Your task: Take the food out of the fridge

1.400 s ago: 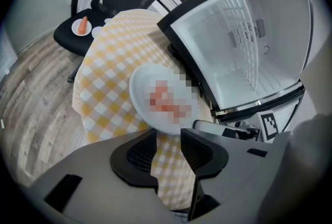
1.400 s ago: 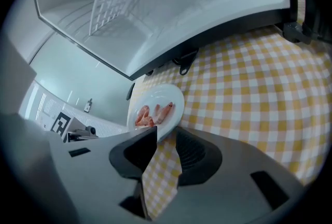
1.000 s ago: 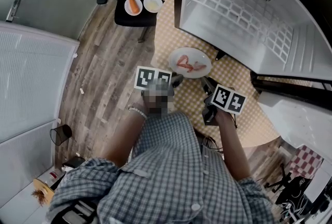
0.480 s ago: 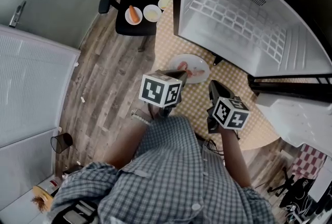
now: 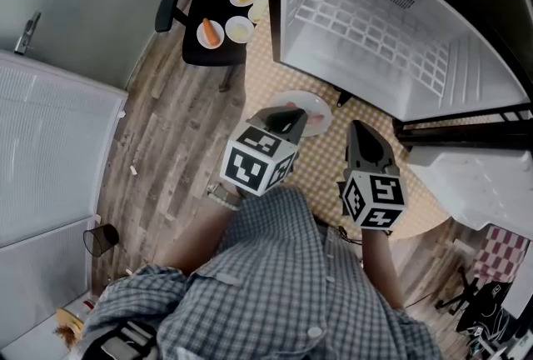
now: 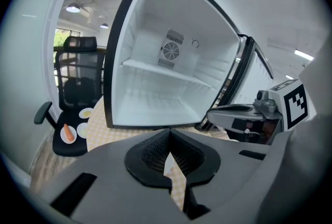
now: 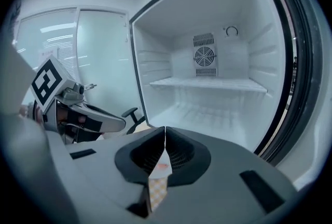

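Fridge bare, both grippers empty with jaws together.
Left gripper (image 5: 289,117) and right gripper (image 5: 359,132) are closed on nothing, side by side, pointing at the open fridge (image 5: 391,25); its shelf and floor hold nothing. Food is out: a plate (image 5: 316,107) of reddish food sits on the checked cloth (image 5: 321,160) just below the left gripper's tips, nearer it than the right. Three more plates (image 5: 210,33) are on the chair (image 5: 193,52), well off to the left. Likely nothing left to fetch.

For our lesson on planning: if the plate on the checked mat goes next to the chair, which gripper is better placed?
Left, probably: the left gripper hangs over the plate, and the chair lies on its side; the right gripper is farther off.
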`<state>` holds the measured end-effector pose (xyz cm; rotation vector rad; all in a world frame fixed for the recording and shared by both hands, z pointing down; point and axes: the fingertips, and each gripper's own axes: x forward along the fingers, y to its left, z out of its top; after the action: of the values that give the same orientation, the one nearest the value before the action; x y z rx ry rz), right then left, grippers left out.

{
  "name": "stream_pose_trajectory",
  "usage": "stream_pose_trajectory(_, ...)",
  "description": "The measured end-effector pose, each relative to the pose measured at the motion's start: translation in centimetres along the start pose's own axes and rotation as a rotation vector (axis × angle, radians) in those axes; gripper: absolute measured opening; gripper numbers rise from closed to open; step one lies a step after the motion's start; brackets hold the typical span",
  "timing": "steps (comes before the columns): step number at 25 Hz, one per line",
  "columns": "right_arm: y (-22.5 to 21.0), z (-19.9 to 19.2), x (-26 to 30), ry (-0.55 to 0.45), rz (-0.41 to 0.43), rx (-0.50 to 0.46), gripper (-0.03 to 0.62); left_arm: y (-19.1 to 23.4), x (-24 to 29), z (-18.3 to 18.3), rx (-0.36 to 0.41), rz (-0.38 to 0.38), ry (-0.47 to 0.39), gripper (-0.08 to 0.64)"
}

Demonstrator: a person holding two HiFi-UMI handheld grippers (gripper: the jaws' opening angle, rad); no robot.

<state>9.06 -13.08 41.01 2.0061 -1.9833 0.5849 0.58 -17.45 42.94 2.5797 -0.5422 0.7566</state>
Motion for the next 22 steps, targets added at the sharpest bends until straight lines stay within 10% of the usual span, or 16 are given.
stream_pose_trajectory(7,0.3,2.8,-1.8,-0.094,0.016,-0.023,0.011,-1.7,-1.9,3.5,0.159,0.022,-0.098,0.006)
stream_pose_trajectory(22,-0.4,5.1,-3.4,-0.151,-0.040,-0.147,0.011,-3.9,-1.8,4.7,0.202,-0.021,-0.120,0.006)
